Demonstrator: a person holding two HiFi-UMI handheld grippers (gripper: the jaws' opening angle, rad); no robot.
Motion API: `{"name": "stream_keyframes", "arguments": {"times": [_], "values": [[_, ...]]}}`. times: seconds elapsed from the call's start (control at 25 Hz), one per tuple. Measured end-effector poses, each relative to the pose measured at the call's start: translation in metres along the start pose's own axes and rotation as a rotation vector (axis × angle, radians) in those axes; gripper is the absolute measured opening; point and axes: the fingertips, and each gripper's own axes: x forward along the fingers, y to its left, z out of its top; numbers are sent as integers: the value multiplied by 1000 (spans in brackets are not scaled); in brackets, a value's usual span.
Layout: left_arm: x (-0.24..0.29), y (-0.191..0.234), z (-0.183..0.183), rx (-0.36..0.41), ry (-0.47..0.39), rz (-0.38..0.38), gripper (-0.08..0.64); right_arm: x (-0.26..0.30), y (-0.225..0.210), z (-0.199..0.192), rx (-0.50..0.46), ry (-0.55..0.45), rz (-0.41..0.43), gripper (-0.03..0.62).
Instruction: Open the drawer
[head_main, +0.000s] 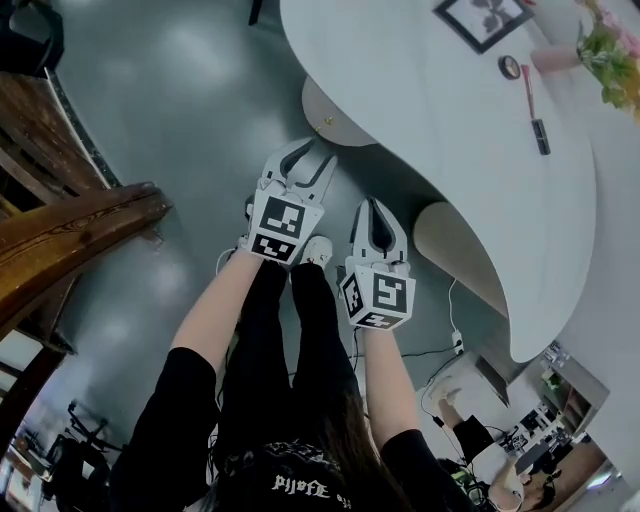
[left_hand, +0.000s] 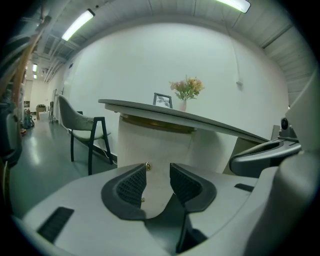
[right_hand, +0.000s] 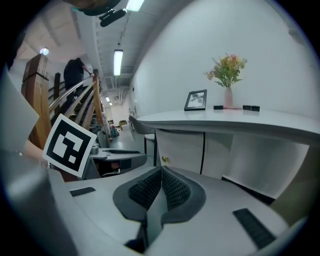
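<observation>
Fingers (left_hand: 131, 187) of the white, black-padded left gripper (left_hand: 157, 167) stand apart with nothing between them. Through the gap shows the cream, curved drawer front (left_hand: 160, 145) under the long white bench (left_hand: 200, 122). Its small round brass knob (left_hand: 148, 165) appears just beside the tip of the left-hand finger in the left gripper view. A second small knob sits lower on the same front, partly hidden by that finger's pad. The drawer looks shut, its front flush with the pedestal.

In the head view the left gripper is held out over the grey polished floor (head_main: 180, 120), pointing at the pedestal and knob, near them but not touching. The white right gripper (head_main: 377, 208), topped by its black-and-white marker cube, is held just beside it and a little further back from the bench. Its ribbed black fingers (right_hand: 175, 190) are pressed together and hold nothing.

On the bench top stand a black-framed picture (right_hand: 195, 100) and a slim pink vase of flowers (right_hand: 228, 97). A grey chair with black legs (left_hand: 80, 122) stands at the bench's far end, and a brown wooden staircase (head_main: 70, 220) rises on the left of the head view.
</observation>
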Motion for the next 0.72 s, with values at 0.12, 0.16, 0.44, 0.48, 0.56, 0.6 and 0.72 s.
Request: {"name": "stream_keyframes", "arguments": {"times": [0.12, 0.16, 0.44, 0.48, 0.56, 0.6, 0.72], "values": [[14, 6, -6, 23, -7, -2, 146, 9, -2, -10, 16, 5, -12, 28], [18, 6, -10, 26, -4, -4, 146, 12, -2, -14, 19, 8, -11, 28], [40, 5, -30, -5, -3, 1, 161, 35, -1, -17, 23, -6, 8, 28], [43, 6, -30, -5, -7, 5, 164, 38, -1, -18, 22, -9, 10, 28], [51, 9, -33, 13, -4, 9, 167, 43, -2, -19, 19, -11, 16, 28], [55, 11, -35, 23, 4, 11, 170, 45, -4, -20, 19, -10, 17, 28], [69, 20, -39, 22, 23, 12, 187, 50, -9, -27, 15, 5, 22, 28]]}}
